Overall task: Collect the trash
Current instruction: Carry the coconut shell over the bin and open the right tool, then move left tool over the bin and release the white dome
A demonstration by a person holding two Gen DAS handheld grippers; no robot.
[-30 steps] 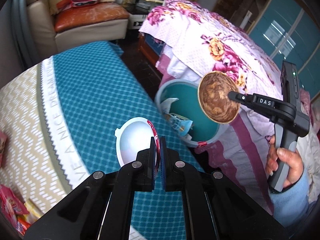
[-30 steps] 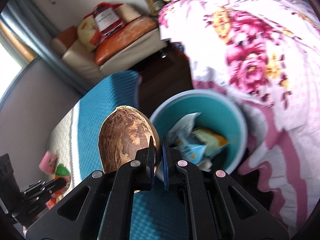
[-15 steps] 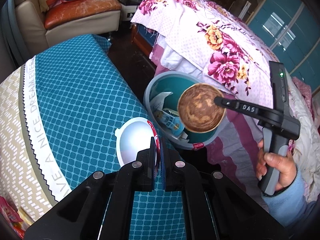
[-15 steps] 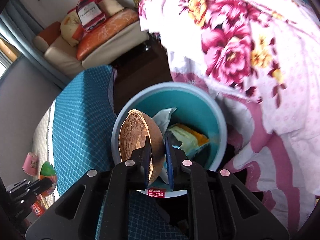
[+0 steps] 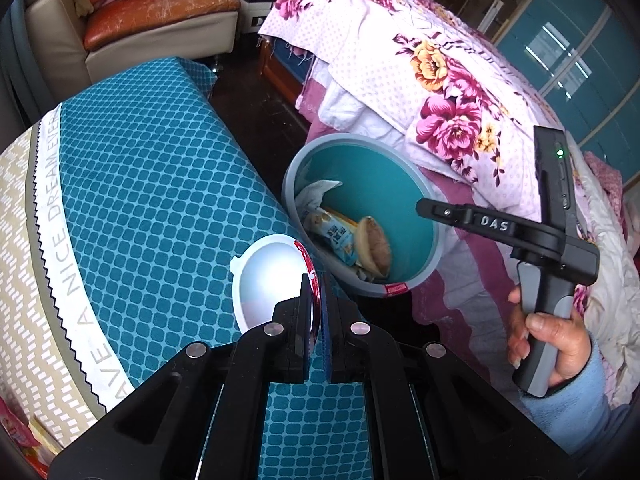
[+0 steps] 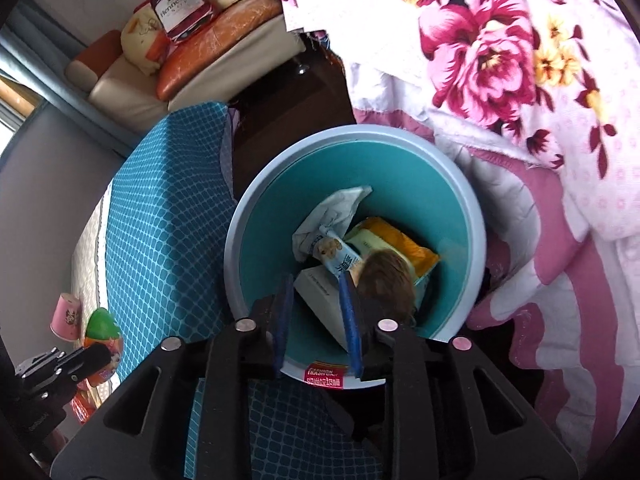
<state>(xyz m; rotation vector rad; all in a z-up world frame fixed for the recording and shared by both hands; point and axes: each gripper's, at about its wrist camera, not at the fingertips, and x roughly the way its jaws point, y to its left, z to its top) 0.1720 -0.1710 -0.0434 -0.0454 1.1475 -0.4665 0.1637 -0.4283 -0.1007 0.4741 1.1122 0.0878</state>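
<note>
Teal bin labelled FASHION, right gripper just opened, empty, left gripper pinching foil lid

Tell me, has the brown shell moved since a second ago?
Yes. The brown shell has dropped from the right tool, whose jaws have just been opening, into the teal bin, among the wrappers.

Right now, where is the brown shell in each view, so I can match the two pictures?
Left wrist view: the shell lies inside the bin, right of centre, beside a blue wrapper.
Right wrist view: the shell is at centre, in the bin, just past the right finger.
Shared landmark: the red label on the bin's near rim.
</note>
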